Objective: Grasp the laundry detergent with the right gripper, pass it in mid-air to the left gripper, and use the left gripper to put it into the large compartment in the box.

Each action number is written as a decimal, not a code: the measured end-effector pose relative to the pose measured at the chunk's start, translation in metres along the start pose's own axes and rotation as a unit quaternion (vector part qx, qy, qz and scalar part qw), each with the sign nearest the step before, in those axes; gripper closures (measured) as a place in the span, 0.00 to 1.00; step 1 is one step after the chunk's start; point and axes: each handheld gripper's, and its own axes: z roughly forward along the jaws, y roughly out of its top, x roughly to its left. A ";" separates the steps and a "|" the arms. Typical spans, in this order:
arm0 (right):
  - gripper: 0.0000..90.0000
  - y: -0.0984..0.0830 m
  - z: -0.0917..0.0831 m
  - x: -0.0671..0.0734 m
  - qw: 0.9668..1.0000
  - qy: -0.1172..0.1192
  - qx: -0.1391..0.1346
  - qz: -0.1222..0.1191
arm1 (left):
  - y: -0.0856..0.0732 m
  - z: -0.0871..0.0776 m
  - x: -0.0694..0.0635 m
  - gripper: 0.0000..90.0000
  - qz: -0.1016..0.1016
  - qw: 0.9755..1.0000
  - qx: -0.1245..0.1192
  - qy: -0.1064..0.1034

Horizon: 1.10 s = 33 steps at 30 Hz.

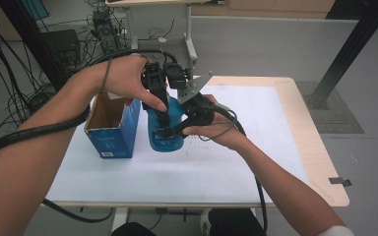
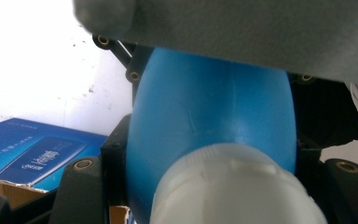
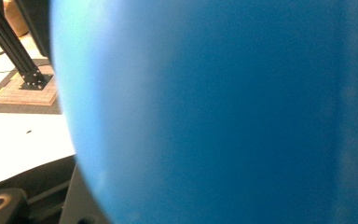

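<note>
A blue plastic bottle (image 1: 167,135) with a white cap (image 2: 233,186) stands on the white-covered table. My left gripper (image 1: 162,118) comes down on it from above. Its black fingers (image 2: 116,149) flank the cap and the bottle's shoulder (image 2: 209,102), shut on the bottle's top end. My right gripper (image 1: 179,129) reaches in from the right and is shut on the bottle's body, whose blue wall (image 3: 223,112) lies right against its camera. The hands and grippers hide the cap in the high view.
An open blue cardboard box (image 1: 112,129) stands just left of the bottle, also seen as the box (image 2: 32,156) in the left gripper view. White paper (image 1: 236,162) covers the wooden table (image 1: 320,162). A black post (image 1: 347,49) rises at the back right. Cables lie on the floor at the left.
</note>
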 end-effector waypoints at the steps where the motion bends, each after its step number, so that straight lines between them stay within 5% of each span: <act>1: 0.48 0.000 0.000 0.000 1.000 0.000 0.000 0.000 | 0.000 0.000 0.000 0.41 0.000 1.000 0.000 0.000; 33: 0.47 -0.002 0.001 -0.002 1.000 0.002 0.000 0.002 | 0.000 0.002 0.002 0.41 -0.006 1.000 -0.002 -0.003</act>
